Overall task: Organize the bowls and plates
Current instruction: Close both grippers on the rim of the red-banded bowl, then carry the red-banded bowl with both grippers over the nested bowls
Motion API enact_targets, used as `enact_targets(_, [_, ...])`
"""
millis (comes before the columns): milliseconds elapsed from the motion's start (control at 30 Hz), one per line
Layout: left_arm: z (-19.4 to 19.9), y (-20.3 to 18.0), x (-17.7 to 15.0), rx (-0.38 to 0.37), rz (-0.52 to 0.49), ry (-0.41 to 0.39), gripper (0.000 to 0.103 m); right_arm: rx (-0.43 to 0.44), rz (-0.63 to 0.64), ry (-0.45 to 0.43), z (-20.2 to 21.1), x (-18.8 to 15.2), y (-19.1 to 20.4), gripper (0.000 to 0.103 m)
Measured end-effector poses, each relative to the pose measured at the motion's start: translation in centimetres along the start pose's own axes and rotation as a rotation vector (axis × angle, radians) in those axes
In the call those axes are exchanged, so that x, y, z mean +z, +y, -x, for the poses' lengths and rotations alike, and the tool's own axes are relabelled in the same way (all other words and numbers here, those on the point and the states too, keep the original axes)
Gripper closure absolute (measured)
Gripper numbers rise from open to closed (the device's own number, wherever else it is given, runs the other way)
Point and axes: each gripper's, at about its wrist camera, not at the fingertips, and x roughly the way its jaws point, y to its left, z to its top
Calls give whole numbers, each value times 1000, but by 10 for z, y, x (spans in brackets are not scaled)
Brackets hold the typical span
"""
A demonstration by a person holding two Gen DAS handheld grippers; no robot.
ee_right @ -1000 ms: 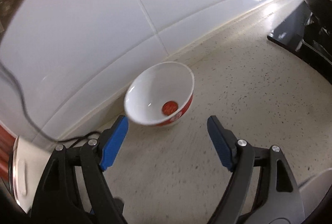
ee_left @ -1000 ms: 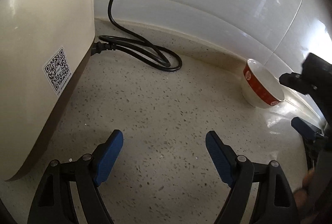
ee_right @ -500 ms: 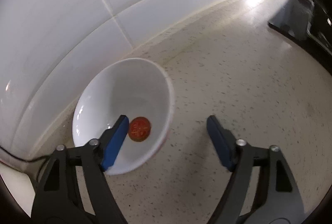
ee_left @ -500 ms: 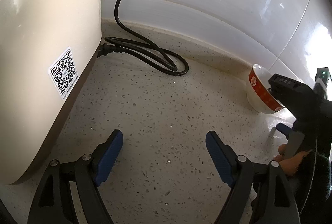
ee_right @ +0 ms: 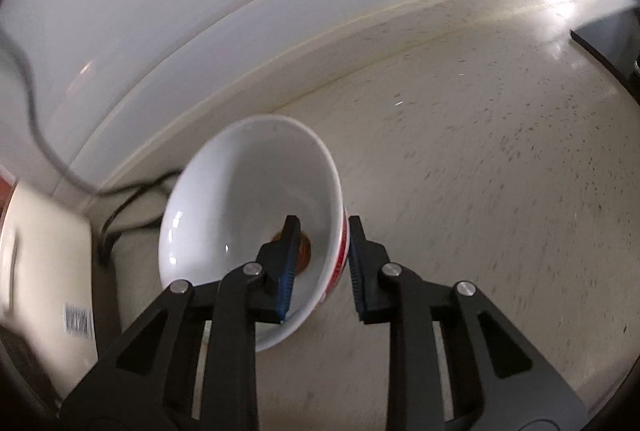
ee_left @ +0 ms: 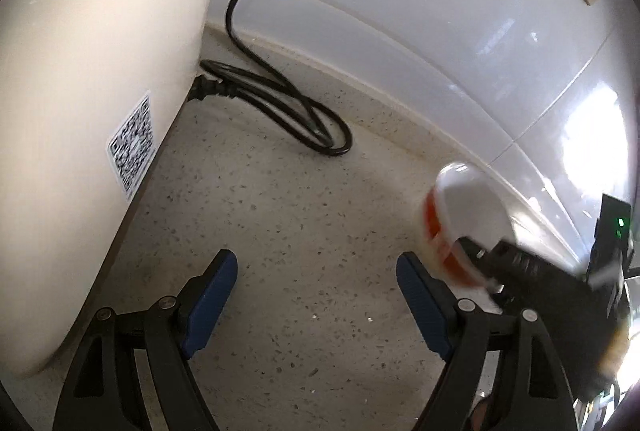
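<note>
Since a second ago the right gripper (ee_right: 322, 263) has dropped from hovering short of the white ceramic bowl with a red band (ee_right: 248, 199) to straddling its near rim, and its jaws are closing, one blue pad inside the wall and one outside, seemingly just touching it. Picking up the bowl is the step in hand; next the grip must seat firmly before lifting it off the speckled stone countertop (ee_right: 480, 151). Meanwhile the left gripper (ee_left: 316, 295) stays spread and empty, left of the bowl (ee_left: 460, 215).
</note>
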Motion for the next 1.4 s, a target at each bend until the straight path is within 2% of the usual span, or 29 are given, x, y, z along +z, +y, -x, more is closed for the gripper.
enact_targets(67, [0, -2, 0, -26, 3, 10, 20, 29, 29, 17, 7, -11, 5, 76])
enact_targets(167, [-1, -4, 0, 0, -3, 11, 22, 16, 49, 16, 19, -24, 2, 75])
enact_targets(300, [2, -4, 0, -18, 2, 18, 24, -5, 69, 11, 39, -44, 5, 75])
enact_targets(533, [7, 0, 4, -35, 9, 34, 28, -42, 106, -1, 37, -54, 6, 75])
enact_targets(633, [26, -2, 4, -73, 18, -9, 27, -20, 110, 9, 36, -56, 7, 76])
enact_targets(733, [23, -8, 4, -142, 6, 19, 27, -5, 127, 18, 34, -58, 12, 76])
enact_targets(767, [18, -9, 2, -142, 0, 33, 27, -6, 130, 18, 34, -59, 12, 76])
enact_targets(900, [2, -14, -3, -52, -48, 70, 29, -8, 118, 9, 35, -59, 9, 76])
enact_targets(1067, [-12, -20, -9, -46, -95, 129, 60, -9, 129, -5, 39, -62, 12, 76])
enact_targets(1100, [-8, -24, -13, -42, -115, 127, 68, -21, 138, -9, 41, -64, 13, 75])
enact_targets(1233, [-1, -33, -16, -33, -152, 100, 86, -19, 125, -10, 45, -69, 12, 66])
enact_targets(1333, [2, -35, -17, -33, -162, 90, 87, -2, 129, -16, 47, -73, 12, 66])
enact_targets(1400, [4, -35, -17, -41, -165, 91, 87, 1, 132, -39, 51, -75, 15, 76])
